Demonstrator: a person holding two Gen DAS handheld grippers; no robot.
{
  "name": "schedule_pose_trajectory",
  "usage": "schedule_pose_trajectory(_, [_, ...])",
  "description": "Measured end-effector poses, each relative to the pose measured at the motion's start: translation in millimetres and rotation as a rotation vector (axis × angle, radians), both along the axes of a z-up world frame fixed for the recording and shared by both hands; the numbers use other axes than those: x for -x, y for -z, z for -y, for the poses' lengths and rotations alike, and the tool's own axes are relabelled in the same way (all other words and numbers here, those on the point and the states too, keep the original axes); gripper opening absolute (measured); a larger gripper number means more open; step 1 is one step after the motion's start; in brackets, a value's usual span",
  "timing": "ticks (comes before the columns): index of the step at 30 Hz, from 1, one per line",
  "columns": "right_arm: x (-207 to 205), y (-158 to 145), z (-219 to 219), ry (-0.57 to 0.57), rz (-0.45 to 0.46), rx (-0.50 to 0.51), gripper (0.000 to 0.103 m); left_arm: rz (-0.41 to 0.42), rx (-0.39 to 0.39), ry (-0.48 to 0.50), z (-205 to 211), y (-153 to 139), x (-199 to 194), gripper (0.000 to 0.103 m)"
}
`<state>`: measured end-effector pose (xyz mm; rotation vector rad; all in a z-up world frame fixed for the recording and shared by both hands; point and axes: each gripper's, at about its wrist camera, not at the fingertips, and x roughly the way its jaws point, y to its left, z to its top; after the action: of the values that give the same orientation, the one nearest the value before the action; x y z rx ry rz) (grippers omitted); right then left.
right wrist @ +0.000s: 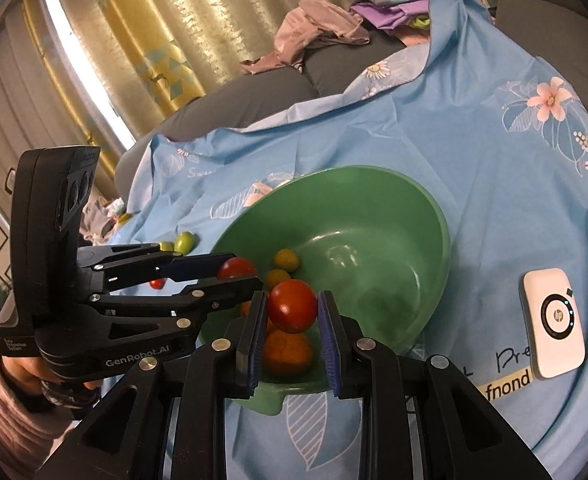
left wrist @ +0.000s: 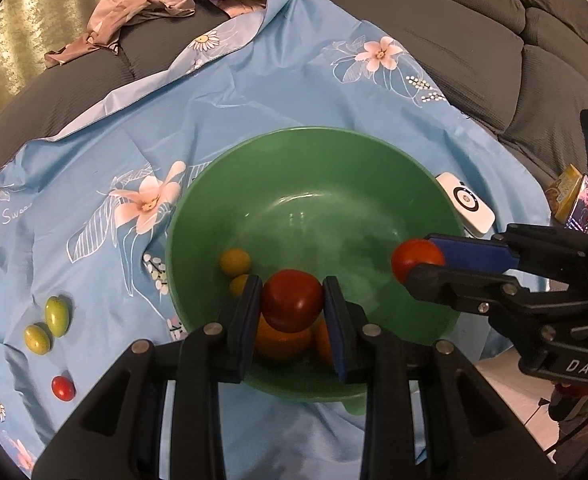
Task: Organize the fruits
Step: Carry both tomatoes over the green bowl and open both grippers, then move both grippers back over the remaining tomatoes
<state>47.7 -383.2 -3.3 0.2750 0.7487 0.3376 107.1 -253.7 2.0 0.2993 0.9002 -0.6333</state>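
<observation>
A green bowl (left wrist: 333, 184) stands on a blue floral cloth and also shows in the right wrist view (right wrist: 373, 200). My left gripper (left wrist: 292, 300) is shut on a red tomato (left wrist: 292, 300) above the bowl's near side. My right gripper (right wrist: 292, 306) is shut on another red tomato (right wrist: 292, 305) over the bowl; it enters the left wrist view from the right (left wrist: 419, 262). In the bowl lie orange fruits (left wrist: 282, 342) and two small yellow fruits (left wrist: 234, 261). On the cloth to the left lie two green fruits (left wrist: 57, 315) and a small red one (left wrist: 63, 388).
A white HP device (right wrist: 553, 322) lies on the cloth right of the bowl. A small printed box (left wrist: 565, 194) sits at the far right. Crumpled clothes (left wrist: 142, 4) lie on the grey sofa (left wrist: 473, 32) behind. Curtains (right wrist: 166, 40) hang at the back.
</observation>
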Motion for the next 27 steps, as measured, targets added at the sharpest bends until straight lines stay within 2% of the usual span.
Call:
schedule_pose_trajectory(4, [-1.3, 0.0, 1.8, 0.019, -0.014, -0.008, 0.027, -0.001, -0.001, -0.012, -2.1, 0.6, -1.3, 0.033])
schedule_pose_trajectory(7, [-3.2, 0.7, 2.8, 0.037, -0.031, -0.003, 0.028, 0.008, -0.003, -0.028, -4.9, -0.8, -1.3, 0.052])
schedule_pose_trajectory(9, [-3.8, 0.7, 3.6, 0.05, -0.04, 0.005, 0.03, 0.015, -0.003, -0.033, -7.3, -3.5, 0.3, 0.057])
schedule_pose_trajectory(11, [-2.7, 0.2, 4.5, 0.06, -0.042, 0.01, 0.031, 0.025, -0.011, -0.043, -10.2, -5.8, 2.5, 0.071])
schedule_pose_trajectory(13, [-0.6, -1.2, 4.2, 0.062, -0.041, -0.001, 0.032, 0.045, -0.016, -0.054, -14.7, -9.1, 7.2, 0.072])
schedule_pose_trajectory(17, [6.0, -4.4, 0.2, 0.055, -0.032, -0.013, 0.034, 0.084, -0.02, -0.085, -30.3, -18.0, 20.2, 0.08])
schedule_pose_trajectory(20, [13.6, -7.6, -5.1, 0.047, -0.022, -0.019, 0.039, 0.115, -0.021, -0.112, -47.7, -22.9, 34.1, 0.086])
schedule_pose_trajectory(27, [28.3, -17.6, -34.1, 0.001, -0.002, 0.005, 0.047, 0.12, 0.024, -0.261, -105.8, -24.9, 62.3, 0.093])
